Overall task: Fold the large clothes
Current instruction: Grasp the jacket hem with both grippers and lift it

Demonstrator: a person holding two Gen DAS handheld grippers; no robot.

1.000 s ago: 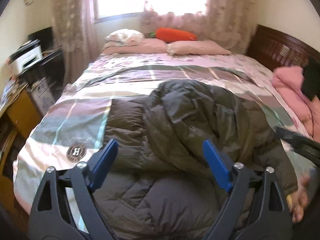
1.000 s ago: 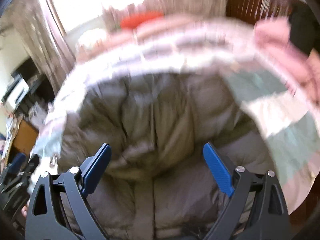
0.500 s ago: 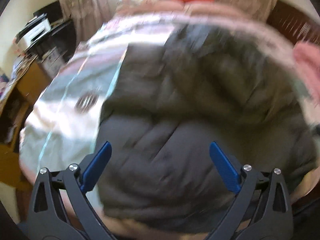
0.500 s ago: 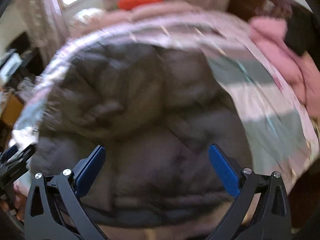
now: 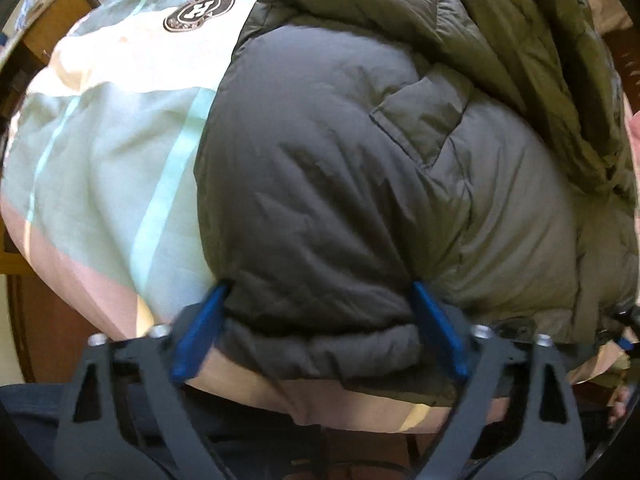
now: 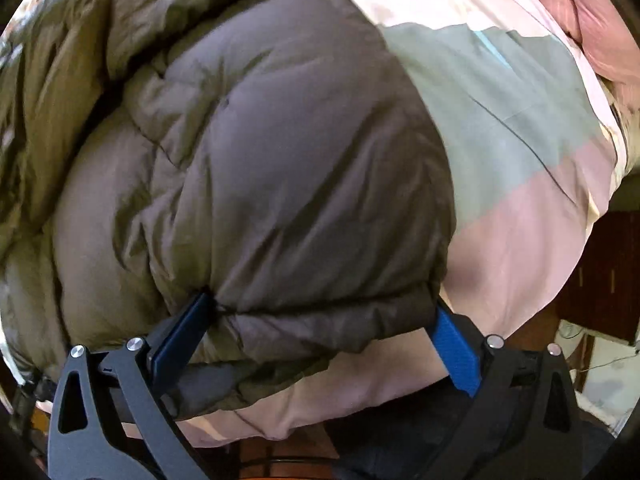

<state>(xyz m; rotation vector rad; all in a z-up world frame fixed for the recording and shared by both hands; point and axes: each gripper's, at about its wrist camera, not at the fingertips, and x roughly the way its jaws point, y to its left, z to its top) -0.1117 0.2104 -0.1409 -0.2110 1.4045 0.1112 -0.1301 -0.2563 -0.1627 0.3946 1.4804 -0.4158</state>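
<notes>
A dark olive-grey puffer jacket (image 5: pixel 340 160) (image 6: pixel 280 160) lies bunched on the bed, its hem at the near edge. Both grippers point straight down into that hem. My left gripper (image 5: pixel 318 290) straddles the hem's left end. Its jaws are closing with a thick roll of jacket between the blue pads, and both tips are sunk in the padding. My right gripper (image 6: pixel 320 306) stands wide open over the hem's right end. Its left tip dents the fabric and its right tip sits at the jacket's corner.
The jacket rests on a bed cover (image 5: pixel 108 160) (image 6: pixel 500 120) with mint, pink and cream blocks. A pink garment (image 6: pixel 580 12) lies at the far right. A wooden cabinet (image 5: pixel 52 20) stands left of the bed. Dark trousers (image 5: pixel 280 440) show below the bed edge.
Both grippers have dropped from above the bed and tipped down onto the jacket's near hem. The left jaws have narrowed a little. The jacket has not moved.
</notes>
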